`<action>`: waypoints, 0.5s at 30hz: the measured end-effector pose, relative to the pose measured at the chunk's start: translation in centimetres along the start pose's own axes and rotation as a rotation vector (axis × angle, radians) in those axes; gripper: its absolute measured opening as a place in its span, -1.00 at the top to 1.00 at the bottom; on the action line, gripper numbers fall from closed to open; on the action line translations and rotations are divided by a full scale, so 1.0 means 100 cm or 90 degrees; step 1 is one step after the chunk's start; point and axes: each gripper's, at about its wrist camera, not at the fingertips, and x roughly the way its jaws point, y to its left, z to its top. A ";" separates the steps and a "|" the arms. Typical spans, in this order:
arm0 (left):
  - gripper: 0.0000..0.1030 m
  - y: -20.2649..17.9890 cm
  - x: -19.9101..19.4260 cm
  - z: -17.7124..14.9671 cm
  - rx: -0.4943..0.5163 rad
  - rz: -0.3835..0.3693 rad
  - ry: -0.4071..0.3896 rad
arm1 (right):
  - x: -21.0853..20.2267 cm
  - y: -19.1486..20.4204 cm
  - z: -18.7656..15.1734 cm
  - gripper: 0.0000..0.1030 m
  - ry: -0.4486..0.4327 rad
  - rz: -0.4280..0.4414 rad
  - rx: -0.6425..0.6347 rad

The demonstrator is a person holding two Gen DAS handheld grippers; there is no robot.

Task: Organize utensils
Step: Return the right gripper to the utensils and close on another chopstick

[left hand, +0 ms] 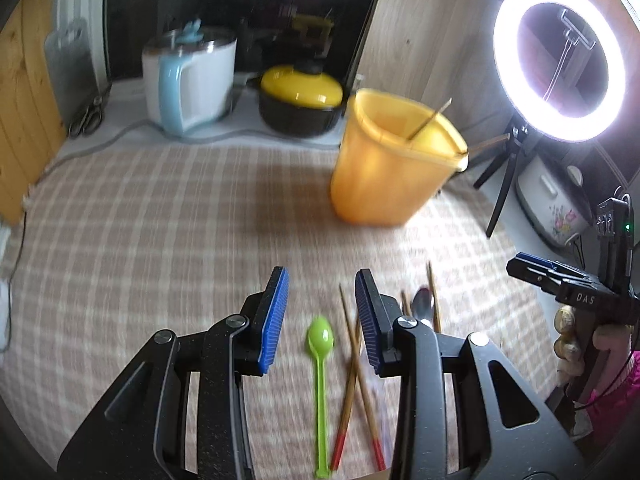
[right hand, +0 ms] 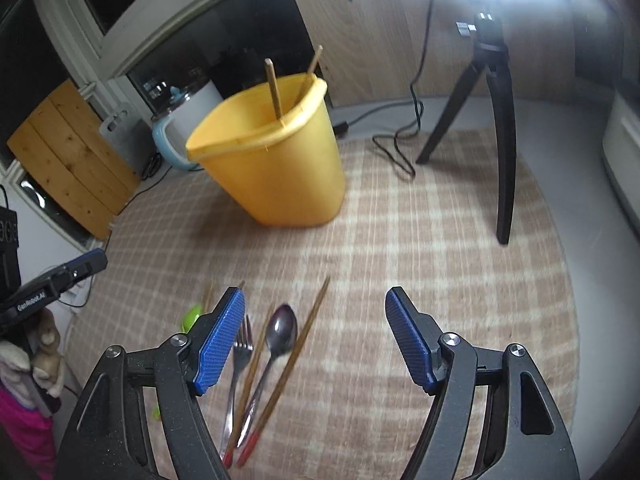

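A yellow bucket [left hand: 384, 172] [right hand: 276, 160] stands on the checked cloth with two chopsticks [right hand: 274, 88] leaning inside it. My left gripper [left hand: 321, 280] is open above the cloth. Below it lie a green plastic spoon [left hand: 320, 344] and a crossed pair of red-tipped chopsticks [left hand: 352, 360]. A metal spoon [left hand: 423, 304] shows just past its right finger. My right gripper [right hand: 315, 296] is open wide and holds nothing. Near its left finger lie a fork [right hand: 240, 352], the metal spoon [right hand: 282, 328] and red-tipped chopsticks [right hand: 304, 340].
A white and blue kettle [left hand: 188, 80] and a yellow-lidded black pot [left hand: 302, 96] sit behind the cloth. A ring light [left hand: 560, 56] on a black tripod [right hand: 496, 120] stands at the right with its cable [right hand: 400, 148]. A wooden board [right hand: 72, 156] leans at the left.
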 end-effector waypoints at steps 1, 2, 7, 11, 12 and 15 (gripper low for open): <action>0.34 0.001 0.002 -0.007 -0.003 -0.001 0.009 | 0.001 0.000 -0.005 -0.41 0.004 0.000 0.002; 0.34 0.002 0.003 -0.012 -0.006 -0.001 0.015 | 0.003 0.000 -0.009 -0.41 0.010 0.001 0.003; 0.35 0.003 0.012 -0.035 -0.025 -0.014 0.046 | 0.011 0.001 -0.023 -0.41 0.039 0.009 0.016; 0.35 -0.004 0.018 -0.048 -0.022 -0.026 0.068 | 0.021 0.004 -0.030 -0.40 0.068 0.006 0.021; 0.35 -0.007 0.020 -0.051 -0.019 -0.029 0.072 | 0.023 0.004 -0.031 -0.40 0.075 0.006 0.023; 0.35 -0.014 0.027 -0.059 -0.014 -0.045 0.089 | 0.032 0.006 -0.036 -0.26 0.095 0.005 0.032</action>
